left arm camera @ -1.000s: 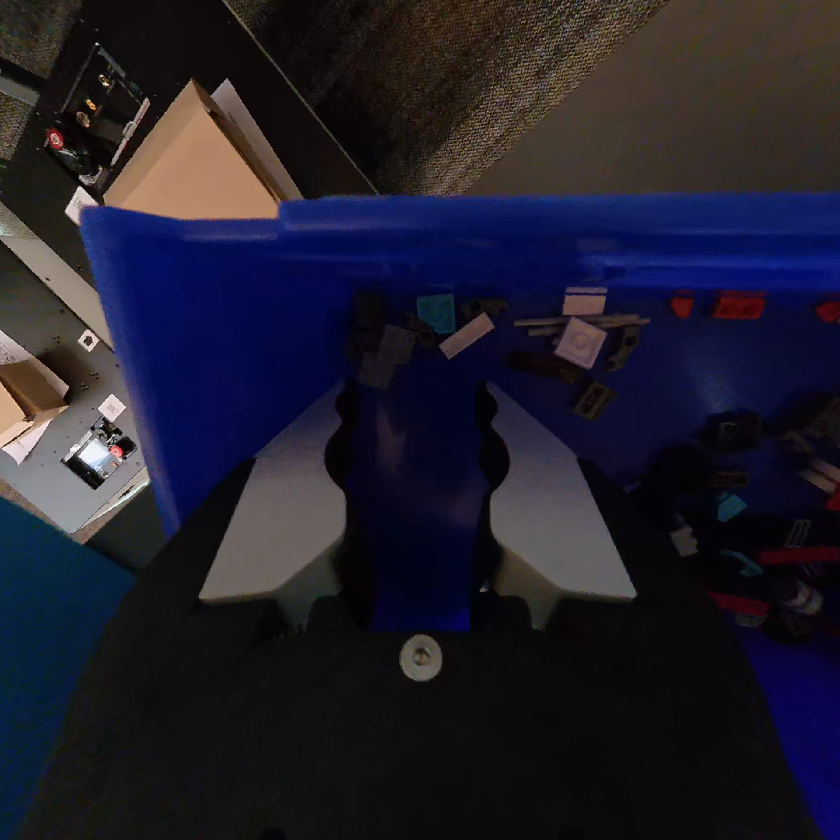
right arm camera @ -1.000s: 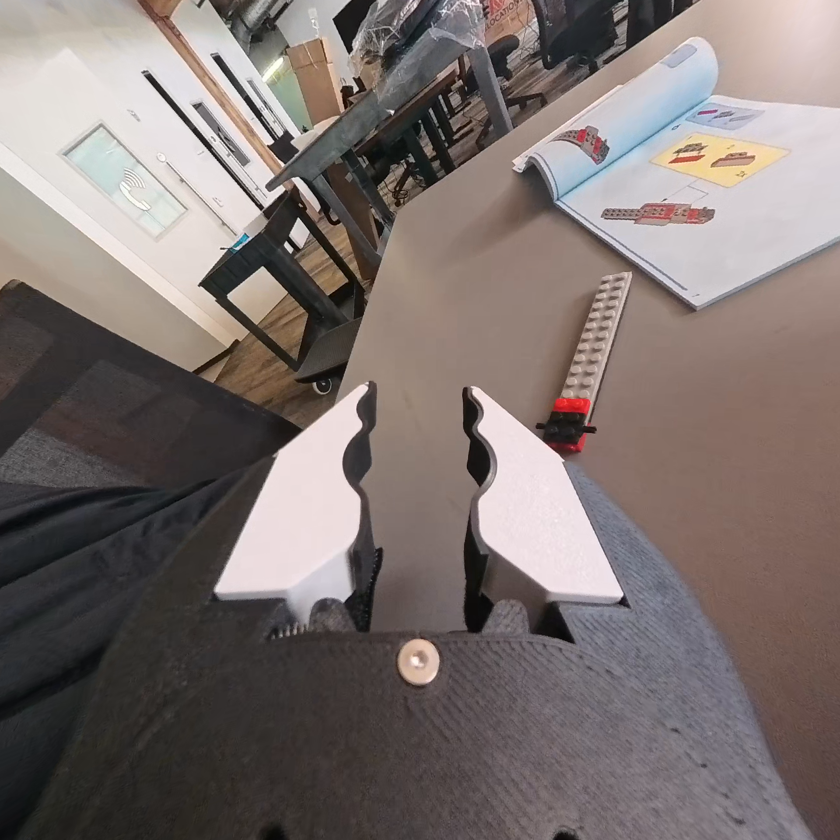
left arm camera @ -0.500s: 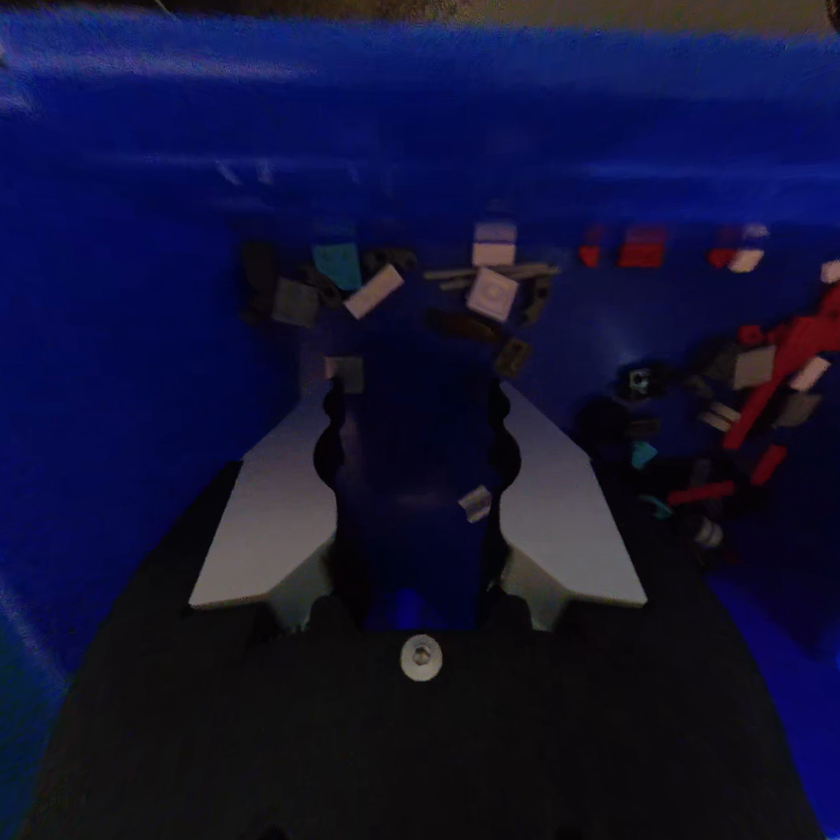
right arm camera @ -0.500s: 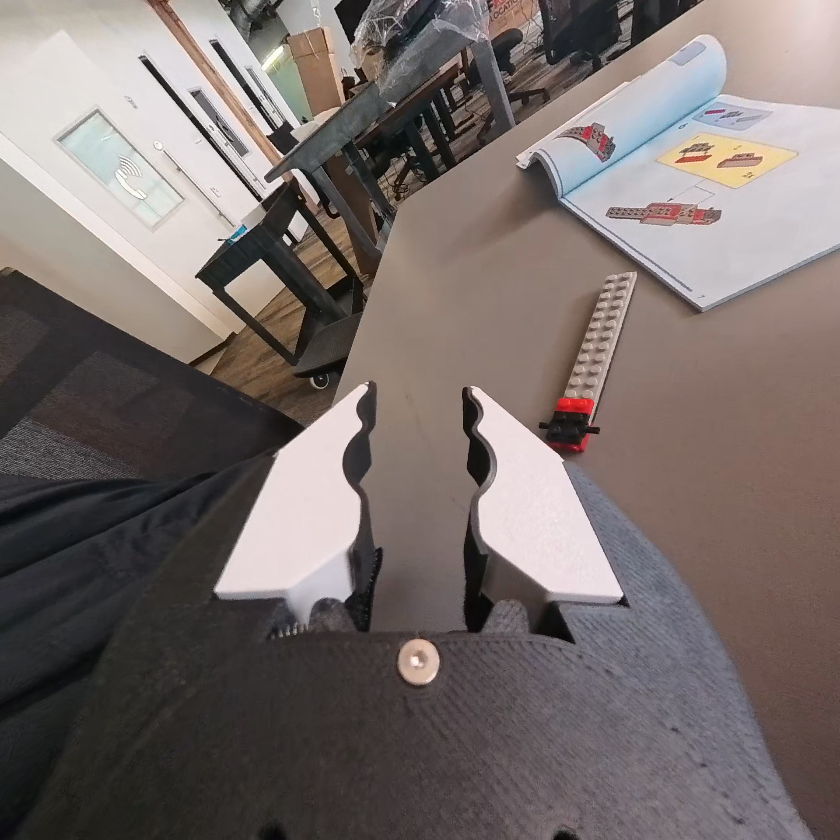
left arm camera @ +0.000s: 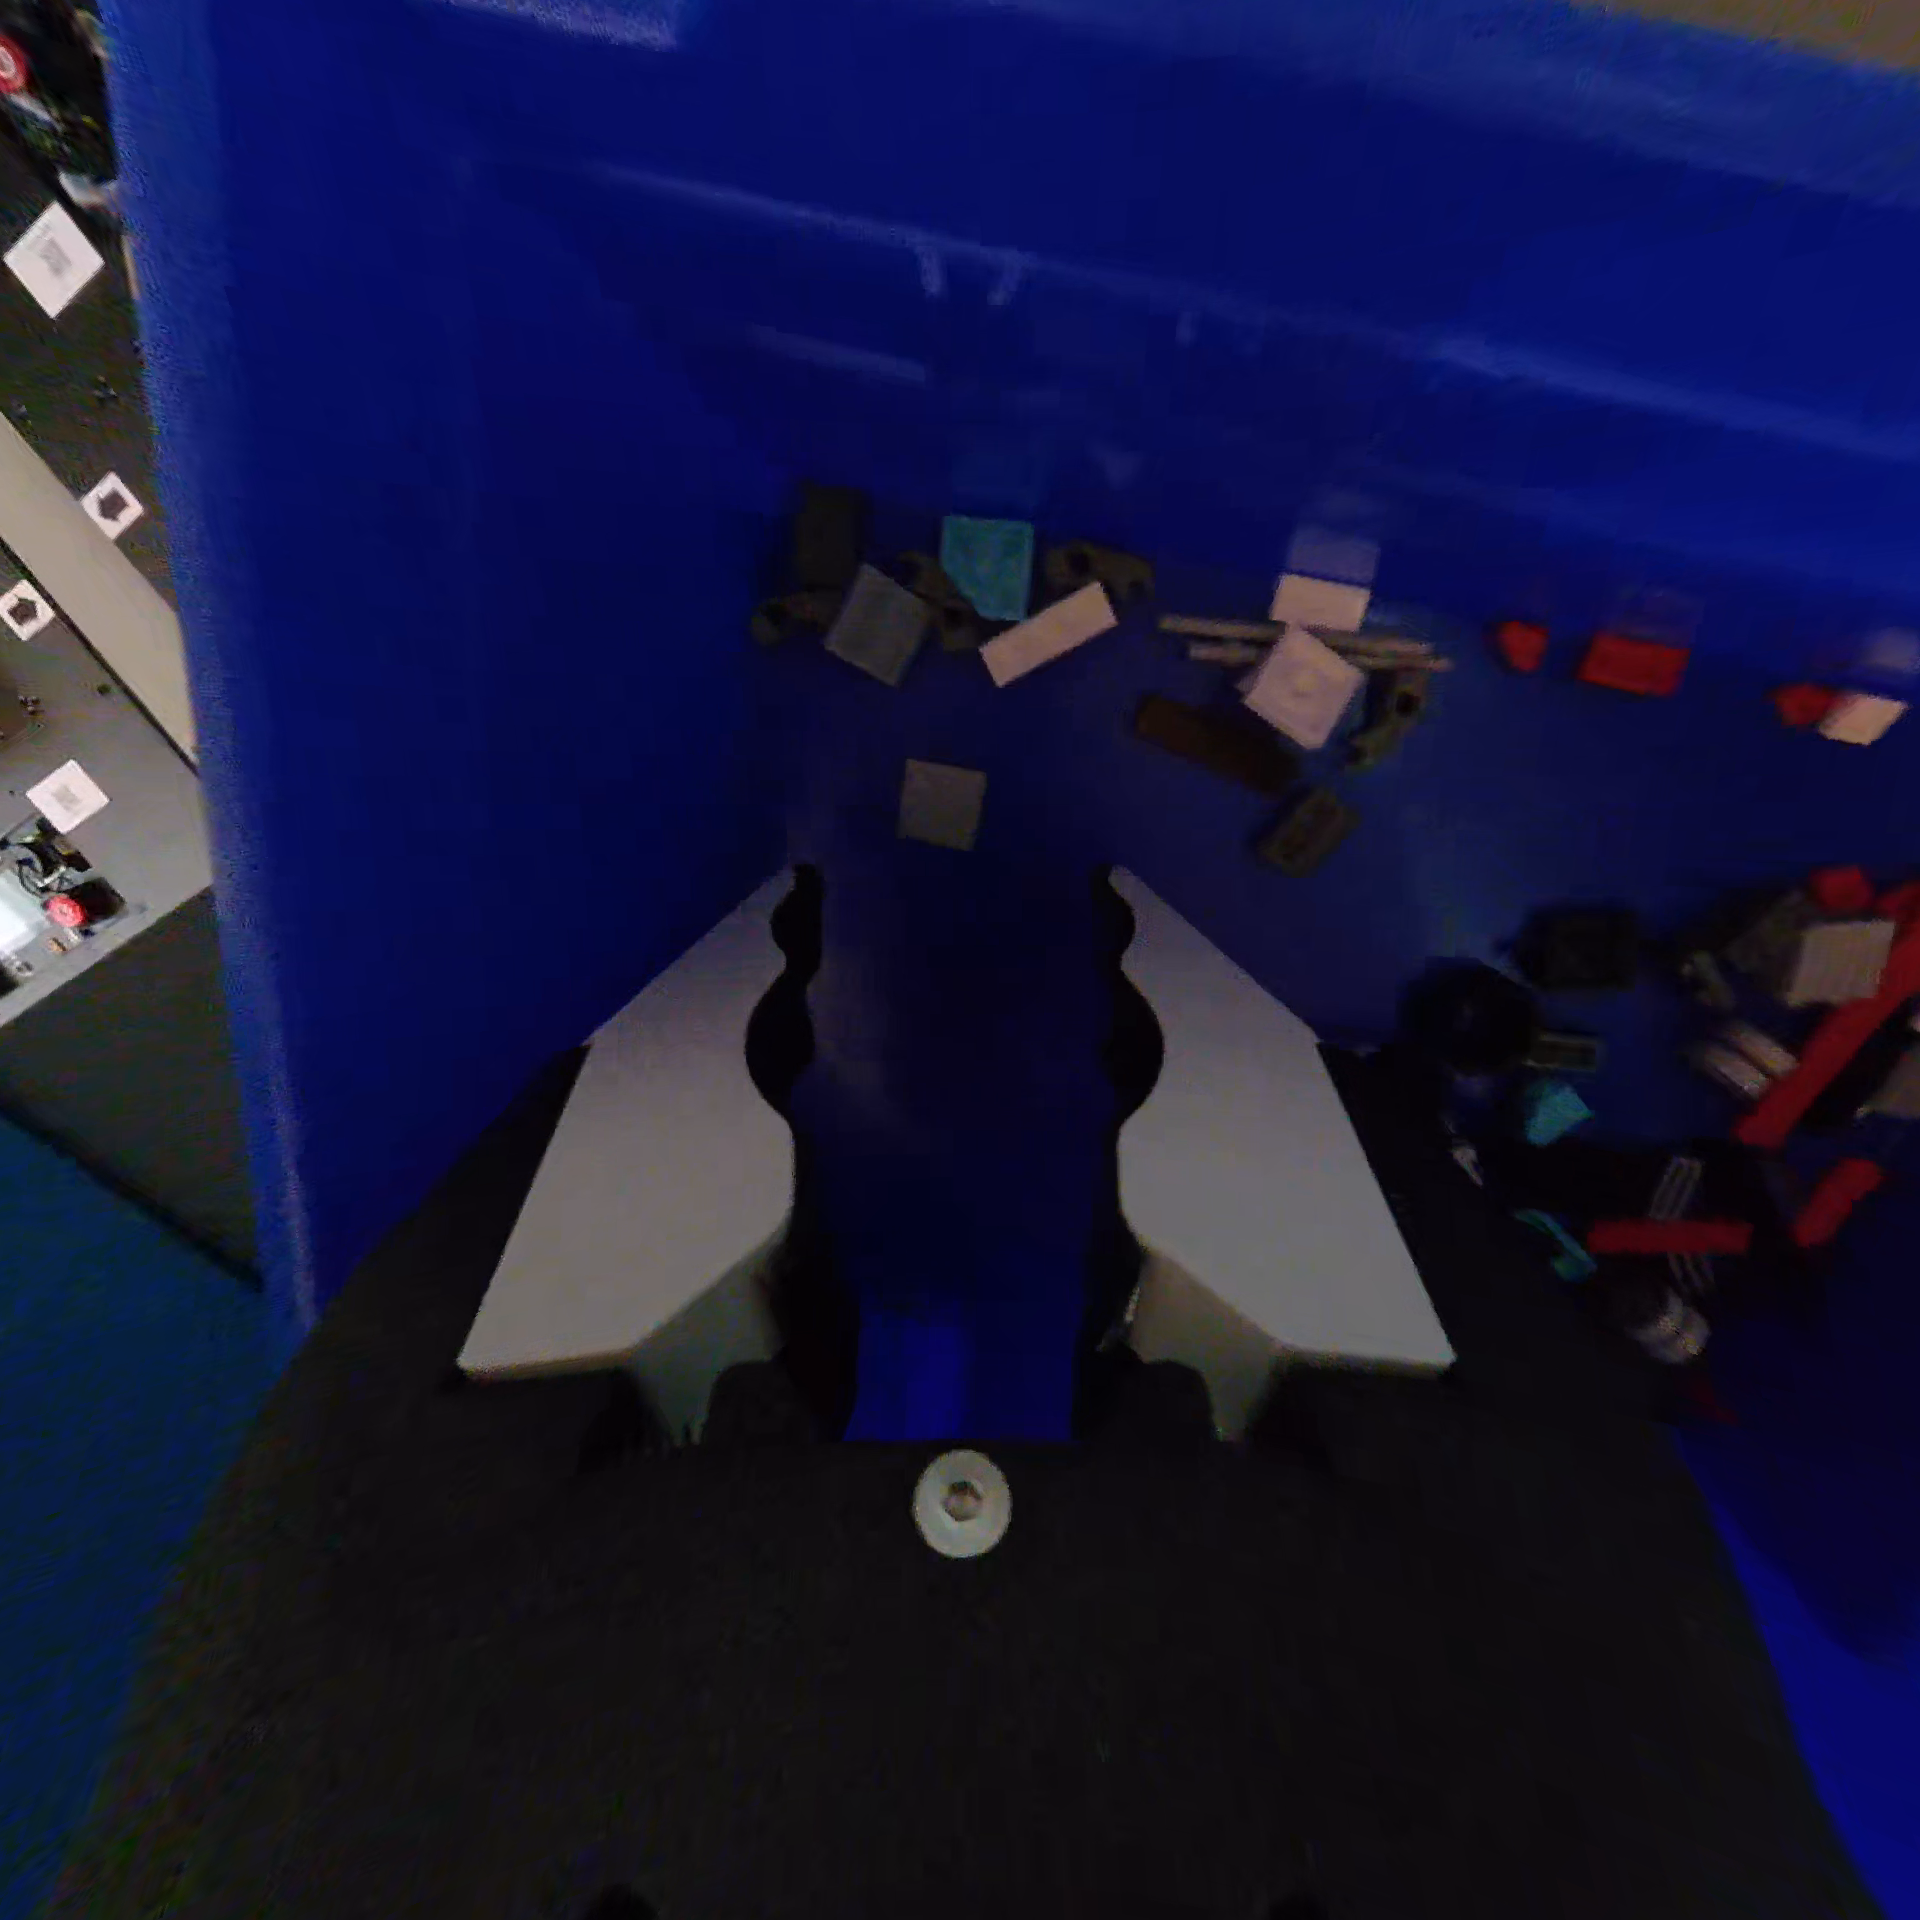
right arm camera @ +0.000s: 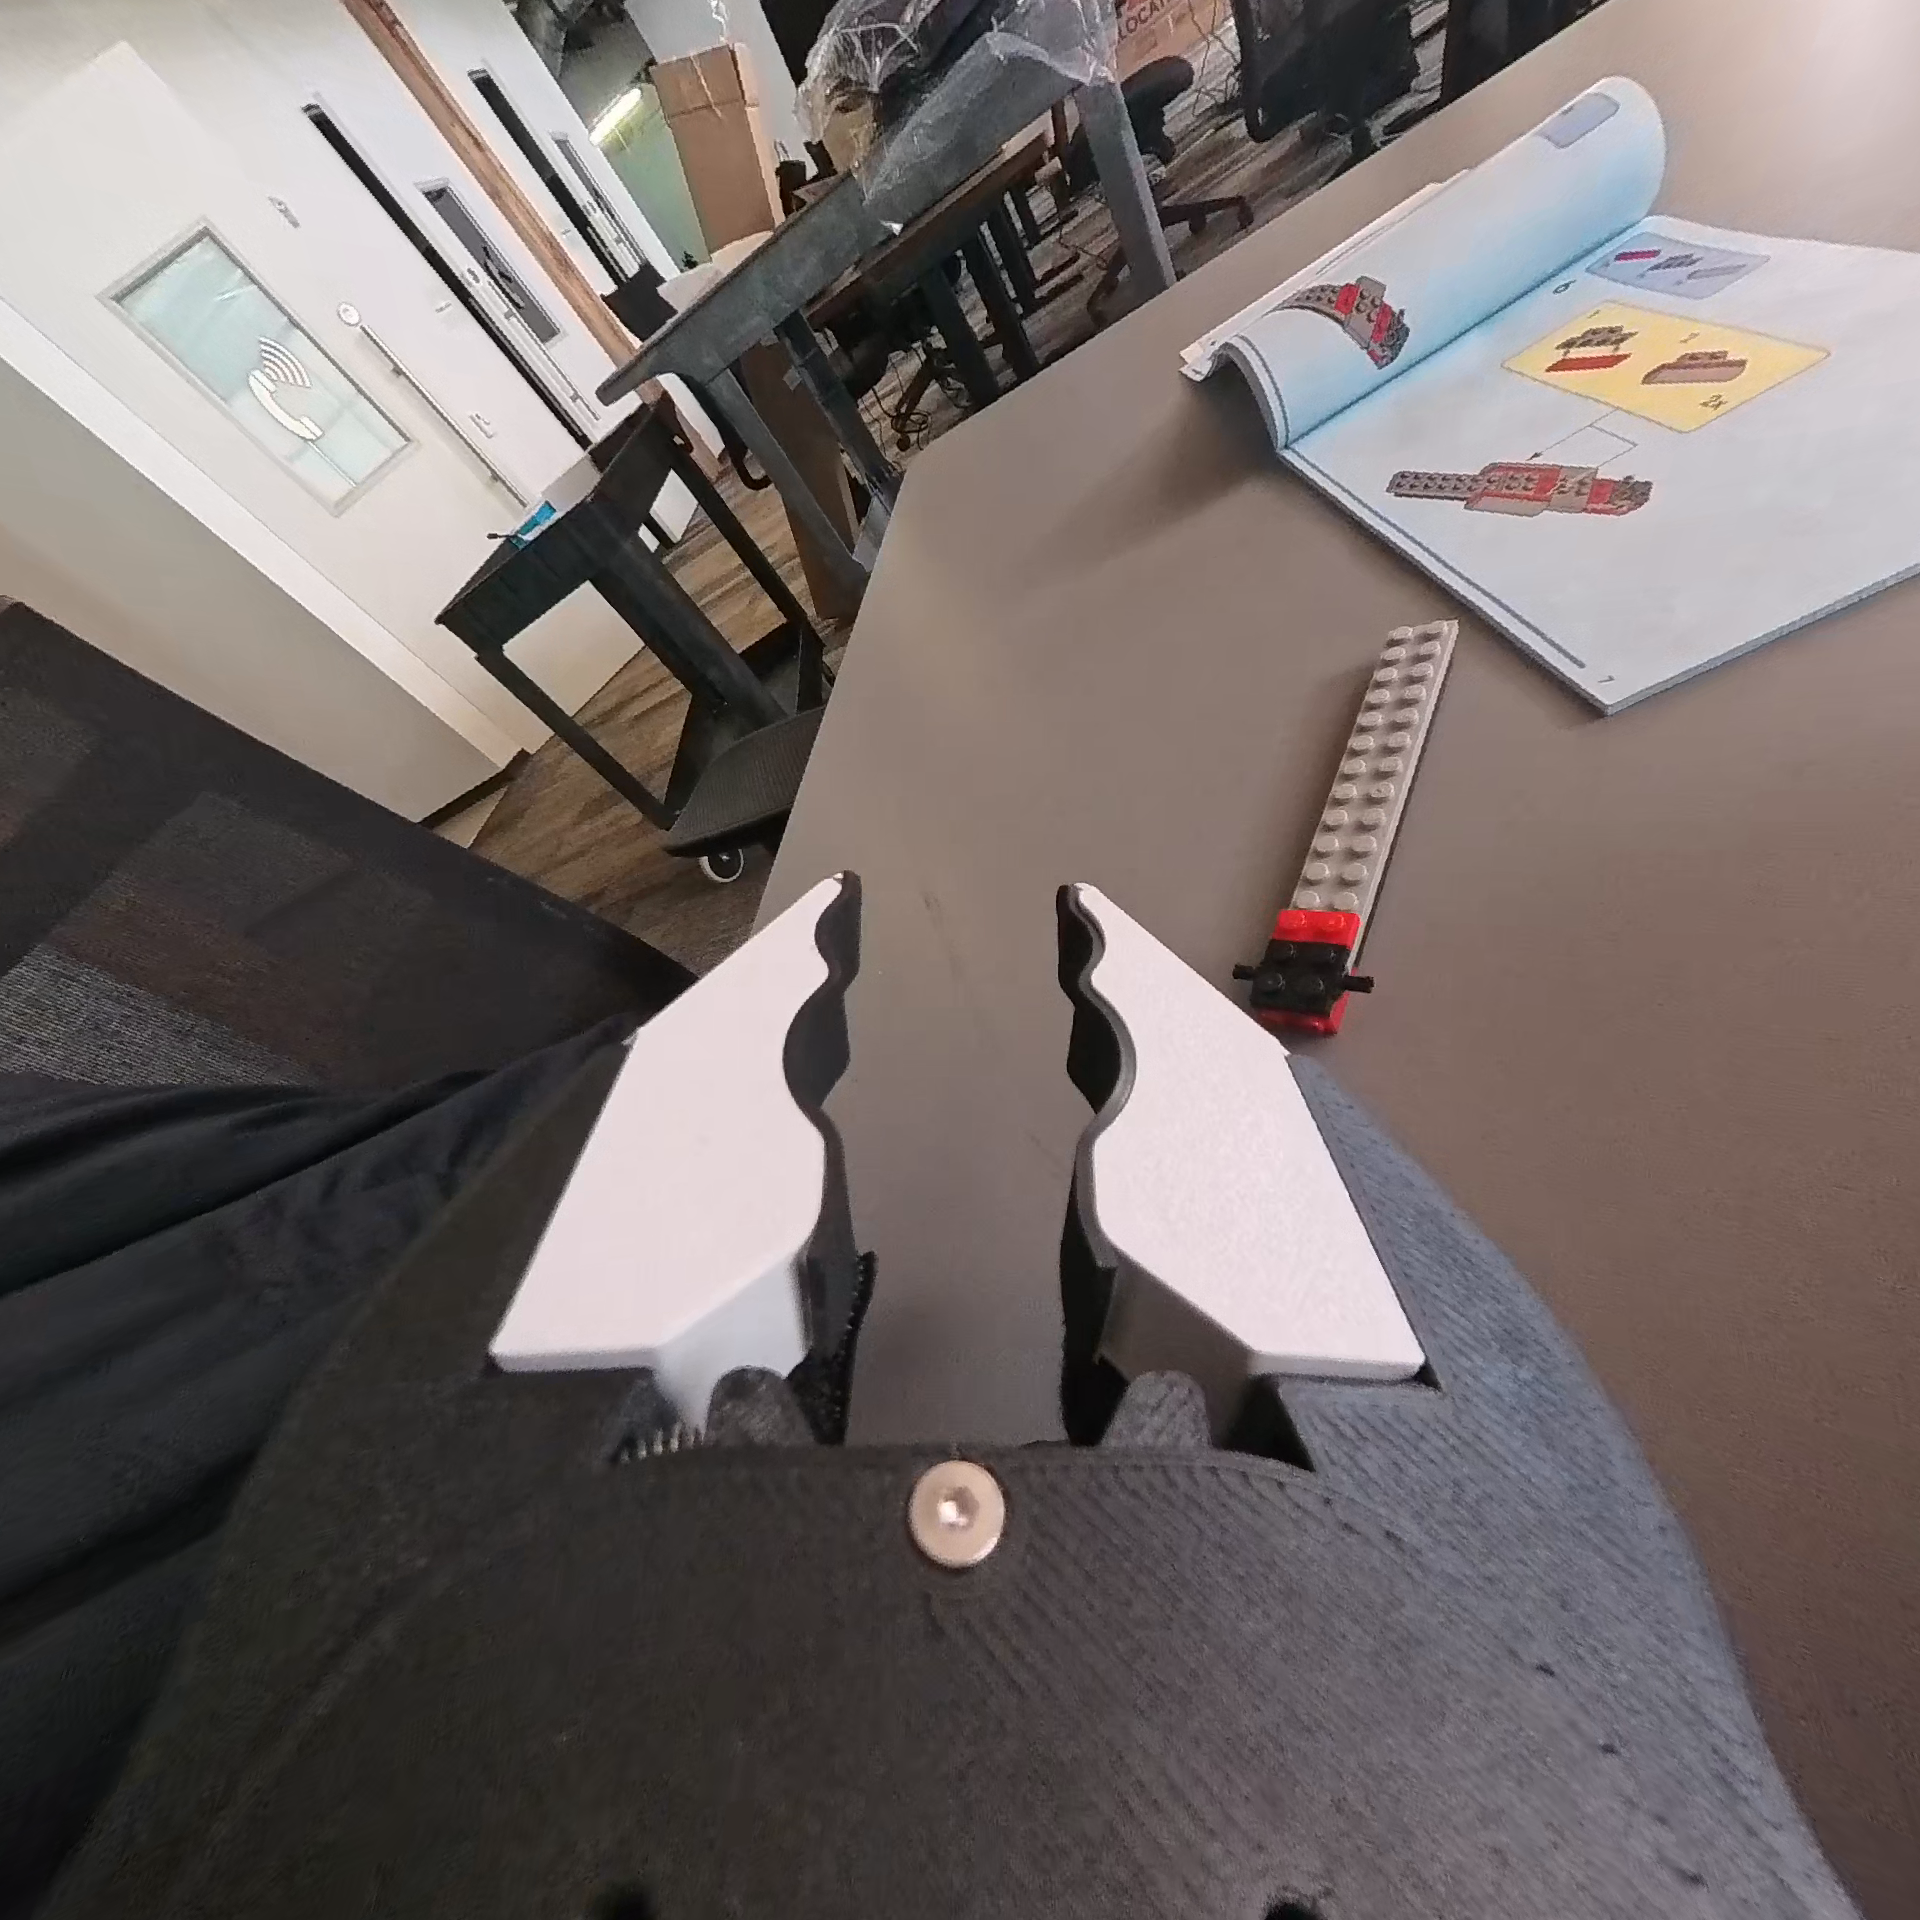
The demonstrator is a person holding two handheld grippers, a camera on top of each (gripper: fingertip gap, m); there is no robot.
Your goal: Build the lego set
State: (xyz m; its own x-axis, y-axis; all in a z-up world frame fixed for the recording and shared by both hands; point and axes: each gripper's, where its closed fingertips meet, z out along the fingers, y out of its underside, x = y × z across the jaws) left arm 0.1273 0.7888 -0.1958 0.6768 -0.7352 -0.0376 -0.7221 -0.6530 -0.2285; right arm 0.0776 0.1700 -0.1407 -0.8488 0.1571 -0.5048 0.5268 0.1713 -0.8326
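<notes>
My left gripper [left arm camera: 956, 883] is open and empty inside a blue bin [left arm camera: 499, 540] of loose lego pieces. A small grey tile [left arm camera: 940, 802] lies just beyond its fingertips. Farther on lie a teal piece [left arm camera: 987, 580], a white tile [left arm camera: 1047, 647] and a white square plate [left arm camera: 1301, 686]. Red pieces [left arm camera: 1829, 1049] lie at the right. My right gripper [right arm camera: 956, 899] is open and empty above the grey table [right arm camera: 1558, 1195]. A long grey studded plate [right arm camera: 1371, 769] with a red and black end piece [right arm camera: 1307, 966] lies to its right.
An open instruction booklet [right arm camera: 1621, 416] lies at the table's far right. The table edge runs just left of my right gripper, with dark cloth [right arm camera: 208, 1247] and carpet below. Other tables and a rolling cart [right arm camera: 644, 665] stand beyond. The bin's left wall is close to my left gripper. The left tips stand about 4 centimeters off the white tile [left arm camera: 1047, 647]. My left gripper's tips are some 4 centimeters from the white square plate [left arm camera: 1301, 686].
My left gripper dipped deeper into the bin half a second ago and has now pulled back and turned left, so the bin's left edge shows again. The right gripper has barely moved.
</notes>
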